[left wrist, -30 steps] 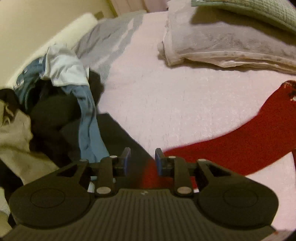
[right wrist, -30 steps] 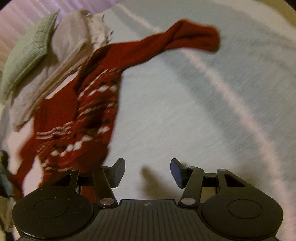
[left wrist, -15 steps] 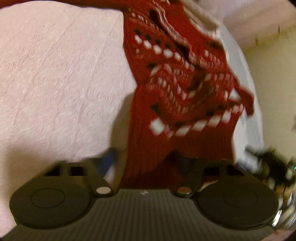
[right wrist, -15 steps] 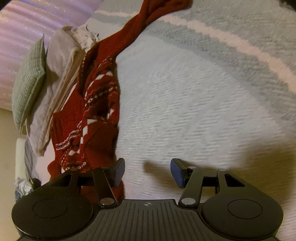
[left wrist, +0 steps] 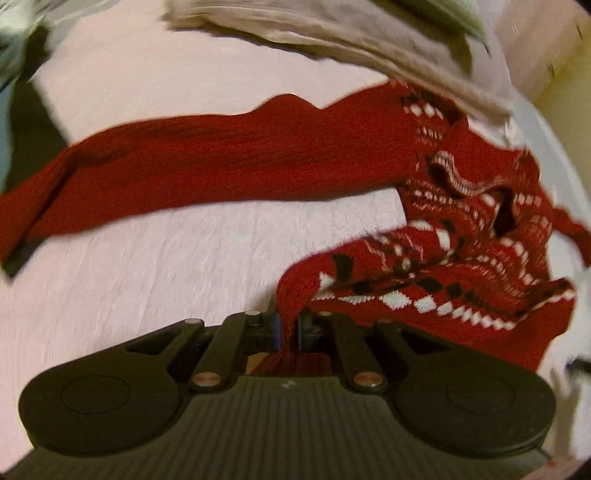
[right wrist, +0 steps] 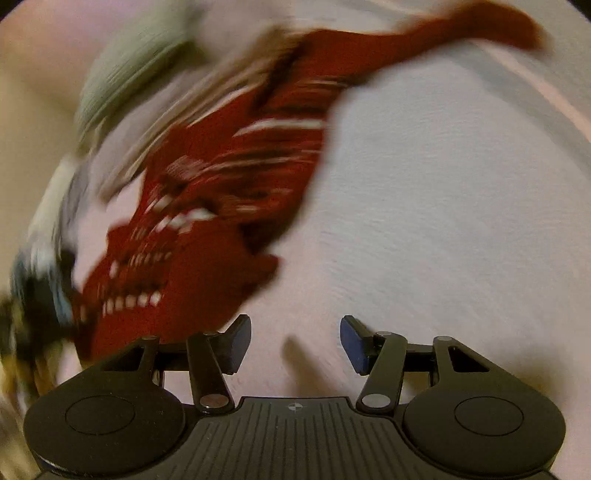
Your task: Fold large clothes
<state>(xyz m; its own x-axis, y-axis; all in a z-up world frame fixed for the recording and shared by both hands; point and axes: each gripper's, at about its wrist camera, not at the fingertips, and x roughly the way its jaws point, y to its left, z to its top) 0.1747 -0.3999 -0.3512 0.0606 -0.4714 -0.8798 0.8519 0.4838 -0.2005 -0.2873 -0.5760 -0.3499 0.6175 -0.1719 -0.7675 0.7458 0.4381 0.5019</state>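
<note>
A red knitted sweater (left wrist: 461,266) with white and black diamond bands lies crumpled on the pale bedspread (left wrist: 155,266). One plain red sleeve (left wrist: 207,162) stretches out to the left. My left gripper (left wrist: 288,326) is shut on a fold of the sweater's hem, and the cloth rises out from between its pads. In the blurred right wrist view the same sweater (right wrist: 221,192) lies to the upper left with its other sleeve (right wrist: 480,22) reaching to the top right. My right gripper (right wrist: 295,341) stands open over bare bedspread, just right of the sweater's edge, with nothing between its fingers.
A folded beige blanket (left wrist: 369,40) lies at the head of the bed, touching the sweater's shoulder. A pale green pillow (right wrist: 133,70) sits on the blanket. A heap of dark and blue clothes (right wrist: 33,295) lies at the far left. Bare bedspread (right wrist: 443,221) lies right of the sweater.
My left gripper swung from the clothes heap over to the sweater and shut on its hem. My right gripper stayed open and shifted beside the sweater's edge.
</note>
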